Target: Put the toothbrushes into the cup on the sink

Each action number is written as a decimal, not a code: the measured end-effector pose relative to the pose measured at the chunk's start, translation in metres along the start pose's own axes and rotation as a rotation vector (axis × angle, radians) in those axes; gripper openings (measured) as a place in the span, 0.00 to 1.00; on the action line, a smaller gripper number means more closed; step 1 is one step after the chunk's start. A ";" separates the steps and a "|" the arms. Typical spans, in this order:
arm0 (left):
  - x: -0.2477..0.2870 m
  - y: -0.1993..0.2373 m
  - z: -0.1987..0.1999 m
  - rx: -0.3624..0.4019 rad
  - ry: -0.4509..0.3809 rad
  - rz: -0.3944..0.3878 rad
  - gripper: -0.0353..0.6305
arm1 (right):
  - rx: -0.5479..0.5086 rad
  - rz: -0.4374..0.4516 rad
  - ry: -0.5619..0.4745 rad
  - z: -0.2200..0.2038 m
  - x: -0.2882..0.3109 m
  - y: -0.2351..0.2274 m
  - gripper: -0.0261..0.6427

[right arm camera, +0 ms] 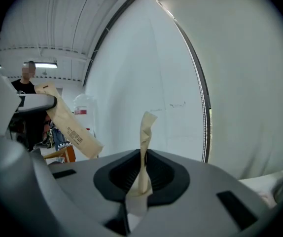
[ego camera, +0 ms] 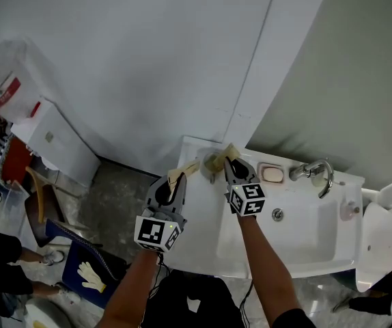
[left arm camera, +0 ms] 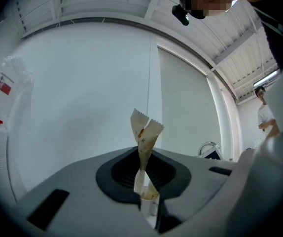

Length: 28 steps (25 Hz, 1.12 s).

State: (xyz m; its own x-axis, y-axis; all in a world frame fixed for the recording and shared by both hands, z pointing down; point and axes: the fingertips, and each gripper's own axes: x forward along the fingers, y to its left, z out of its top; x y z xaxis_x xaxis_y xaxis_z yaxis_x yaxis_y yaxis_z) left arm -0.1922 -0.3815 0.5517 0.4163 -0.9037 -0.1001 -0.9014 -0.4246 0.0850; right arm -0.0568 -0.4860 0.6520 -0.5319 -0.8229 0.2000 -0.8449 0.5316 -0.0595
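Observation:
Each gripper is shut on a beige paper-wrapped toothbrush. My left gripper (ego camera: 174, 183) hovers just left of the white sink (ego camera: 305, 248), and its packet (ego camera: 186, 170) slants up towards the cup (ego camera: 211, 163) on the sink's far left corner. In the left gripper view that packet (left arm camera: 144, 141) stands pinched between the closed jaws (left arm camera: 144, 184). My right gripper (ego camera: 232, 164) sits over the sink's back rim, right beside the cup, with its packet (ego camera: 231, 151) sticking past the jaws. The right gripper view shows this packet (right arm camera: 145, 144) clamped upright, and the left one's packet (right arm camera: 68, 128) off to the left.
A faucet (ego camera: 313, 171) and a soap dish (ego camera: 272, 173) stand on the sink's back rim; the drain (ego camera: 277, 214) lies in the basin. A white wall rises behind. A white cabinet (ego camera: 54, 143) and a blue mat with a glove (ego camera: 91, 276) are at left. A person (left arm camera: 265, 118) stands far right.

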 end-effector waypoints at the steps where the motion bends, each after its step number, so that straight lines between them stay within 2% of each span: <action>1: 0.003 -0.002 -0.001 0.000 0.000 -0.006 0.12 | -0.002 0.002 -0.005 0.001 -0.002 -0.001 0.10; 12: 0.018 -0.015 -0.001 -0.003 -0.003 -0.025 0.12 | -0.021 0.007 -0.040 0.017 -0.015 -0.010 0.11; 19: 0.021 -0.015 -0.001 -0.003 -0.001 -0.026 0.12 | -0.025 0.037 0.017 0.007 -0.006 0.001 0.11; 20: 0.020 -0.015 0.000 -0.003 -0.003 -0.025 0.12 | -0.011 0.043 0.013 0.007 -0.006 0.002 0.15; 21: 0.021 -0.013 0.001 -0.003 -0.006 -0.023 0.12 | 0.003 0.045 0.007 0.009 -0.005 0.002 0.30; 22: 0.021 -0.011 0.001 -0.002 -0.008 -0.021 0.12 | 0.013 0.042 -0.003 0.011 -0.005 0.002 0.38; 25: 0.024 -0.010 0.000 0.001 -0.001 -0.025 0.12 | -0.015 0.025 -0.037 0.021 -0.010 0.002 0.36; 28: 0.030 -0.011 -0.008 0.001 0.016 -0.037 0.12 | -0.014 0.025 -0.027 0.021 -0.009 0.001 0.36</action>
State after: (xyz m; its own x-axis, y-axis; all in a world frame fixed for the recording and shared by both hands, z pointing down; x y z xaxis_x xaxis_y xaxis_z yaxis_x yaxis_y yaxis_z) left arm -0.1685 -0.4041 0.5553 0.4516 -0.8880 -0.0869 -0.8853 -0.4581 0.0802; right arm -0.0544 -0.4820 0.6298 -0.5542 -0.8144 0.1721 -0.8306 0.5547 -0.0501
